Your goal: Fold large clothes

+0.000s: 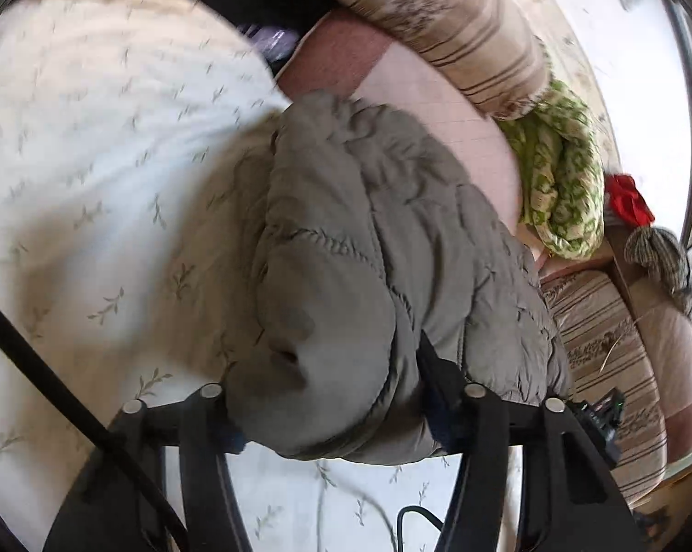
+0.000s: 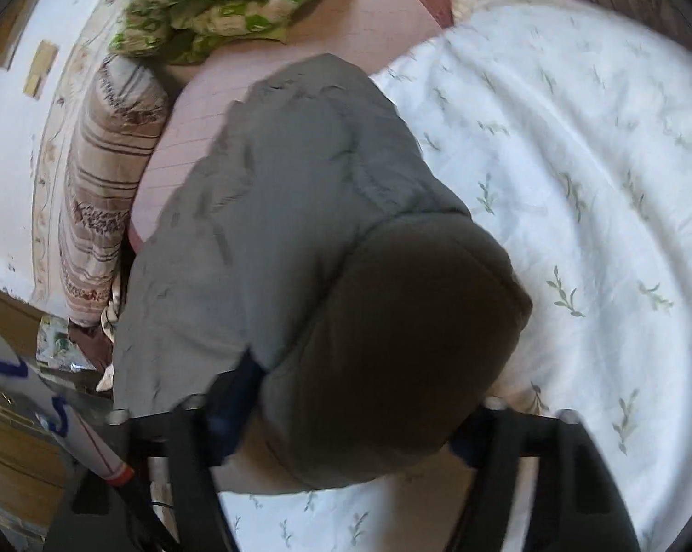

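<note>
Both clamped on the puffy grey quilted jacket (image 1: 373, 248): left gripper (image 1: 336, 418) and right gripper (image 2: 346, 414) each pinching a thick bunch of its near edge. Held over the white leaf-print sheet (image 1: 93, 147), apparently to carry that edge across for a fold

— Where does the left wrist camera sit?
— Just behind its tongs (image 1: 332, 414), looking steeply down, very near the grey quilted jacket (image 1: 368, 253) on the white leaf-print bedspread (image 1: 93, 161).
— And the right?
— Likewise behind its tongs (image 2: 346, 418), equally close. Both views share the jacket (image 2: 277, 211), bedspread (image 2: 575, 138) and green-patterned blanket (image 1: 562, 175).
</note>
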